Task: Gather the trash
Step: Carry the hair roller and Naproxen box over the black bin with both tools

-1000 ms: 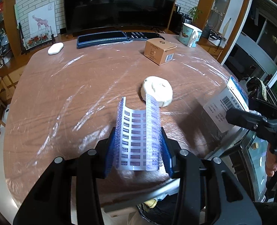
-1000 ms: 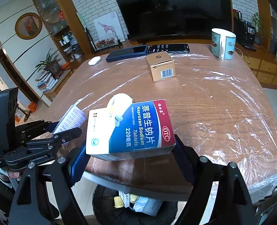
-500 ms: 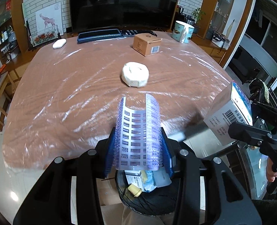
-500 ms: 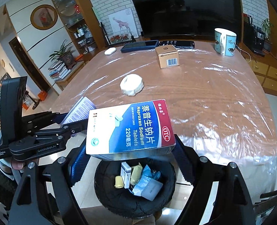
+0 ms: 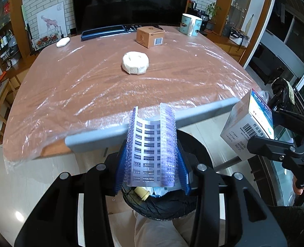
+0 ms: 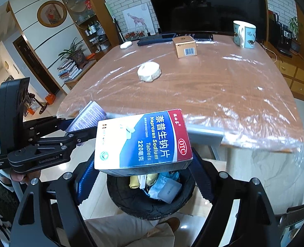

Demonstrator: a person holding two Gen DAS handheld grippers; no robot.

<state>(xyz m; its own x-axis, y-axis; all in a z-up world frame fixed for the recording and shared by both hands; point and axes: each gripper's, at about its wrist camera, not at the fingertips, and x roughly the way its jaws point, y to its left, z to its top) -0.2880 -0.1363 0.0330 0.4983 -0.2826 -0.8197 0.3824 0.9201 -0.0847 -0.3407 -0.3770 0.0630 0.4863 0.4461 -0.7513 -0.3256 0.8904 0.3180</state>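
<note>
My left gripper is shut on a bent silver blister pack, held over the black bin just off the table's near edge. My right gripper is shut on a blue, red and white medicine box, which hangs above the same bin. Inside the bin lie several wrappers and small packs. Each gripper shows in the other's view: the right one with its box at the right edge, the left one with the blister pack at the left.
On the plastic-covered wooden table sit a white tape roll, a brown carton, a patterned mug, a white mouse and a dark keyboard. A person's trouser leg is below the bin.
Both grippers have drawn back from over the table to beyond its near edge, still holding the blister pack and the box. The bin has come into view beneath them.
</note>
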